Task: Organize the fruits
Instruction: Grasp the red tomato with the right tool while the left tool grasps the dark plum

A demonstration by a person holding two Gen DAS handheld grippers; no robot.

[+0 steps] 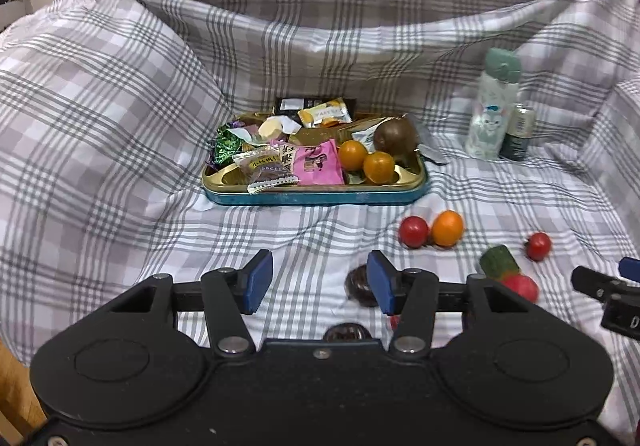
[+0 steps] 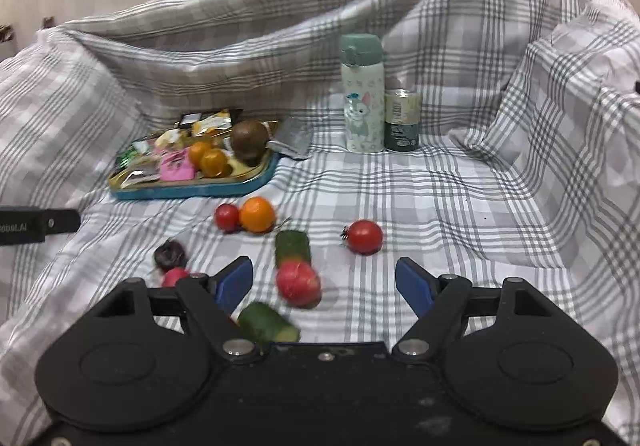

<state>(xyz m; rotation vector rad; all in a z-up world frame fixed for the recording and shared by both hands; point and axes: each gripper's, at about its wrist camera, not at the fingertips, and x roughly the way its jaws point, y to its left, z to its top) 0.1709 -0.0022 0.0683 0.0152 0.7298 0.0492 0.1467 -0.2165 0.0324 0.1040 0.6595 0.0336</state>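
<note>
Inside, tray (image 1: 316, 199) holds snacks, oranges (image 1: 366, 161); each hand-held gripper (image 1: 320, 282) (image 2: 324, 284) gapes.

Spread over everything, a checked cloth (image 2: 440, 198), bunched up at back and sides. At back left, a tray (image 2: 192, 188) holding snack packets (image 1: 316, 164), two small round fruits (image 1: 366, 160) side by side, and a larger round fruit (image 1: 396, 138) behind them. To the right of the tray, a bottle (image 2: 362, 94) upright with a can (image 2: 402, 120) touching its right side. In front of the tray, a tomato (image 2: 227, 217) touching a round fruit (image 2: 257, 214) on its right; farther right, well apart, another tomato (image 2: 364, 237). Nearer still, a cucumber piece (image 2: 293, 246) just behind a radish (image 2: 298, 283).
</note>
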